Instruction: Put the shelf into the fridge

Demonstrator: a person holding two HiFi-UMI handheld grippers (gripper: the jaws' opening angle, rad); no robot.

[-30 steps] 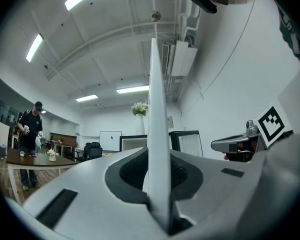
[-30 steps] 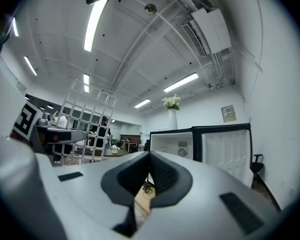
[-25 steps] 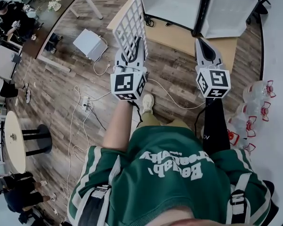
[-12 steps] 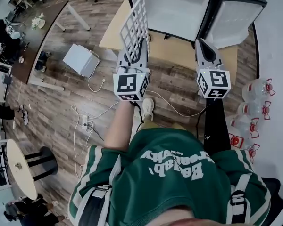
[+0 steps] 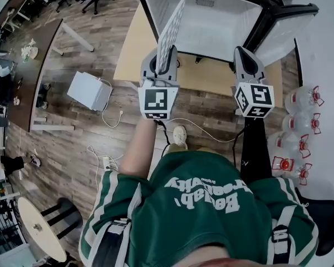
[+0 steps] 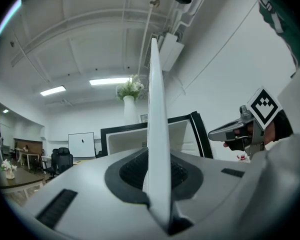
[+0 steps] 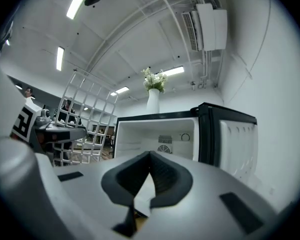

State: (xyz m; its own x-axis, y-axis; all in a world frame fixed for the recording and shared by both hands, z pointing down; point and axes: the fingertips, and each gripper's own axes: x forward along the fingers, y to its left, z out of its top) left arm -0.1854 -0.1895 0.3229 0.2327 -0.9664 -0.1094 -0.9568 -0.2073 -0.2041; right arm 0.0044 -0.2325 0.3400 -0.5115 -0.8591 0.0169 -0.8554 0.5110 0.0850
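The white wire shelf (image 5: 171, 29) stands on edge, clamped in my left gripper (image 5: 162, 60), its top reaching in front of the open fridge (image 5: 222, 21). In the left gripper view the shelf (image 6: 156, 134) is a thin upright blade between the pads of that gripper (image 6: 157, 184). The fridge has a white, bare interior (image 7: 160, 134) and its door (image 5: 292, 32) swings out to the right. My right gripper (image 5: 246, 57) is level with the left one, a little before the fridge, shut with nothing in it (image 7: 142, 194). From the right gripper view the shelf (image 7: 90, 114) shows as a grid at the left.
The fridge sits on a low wooden table (image 5: 133, 49). Several large water bottles (image 5: 298, 132) stand by the right wall. A white box (image 5: 89, 90) and cables (image 5: 108, 149) lie on the floor at left, beyond them a brown desk (image 5: 39, 54) and office chairs.
The fridge has come closer and more into view. Both grippers moved toward it, and the shelf has turned from a slanted grid to nearly edge-on in front of the opening.
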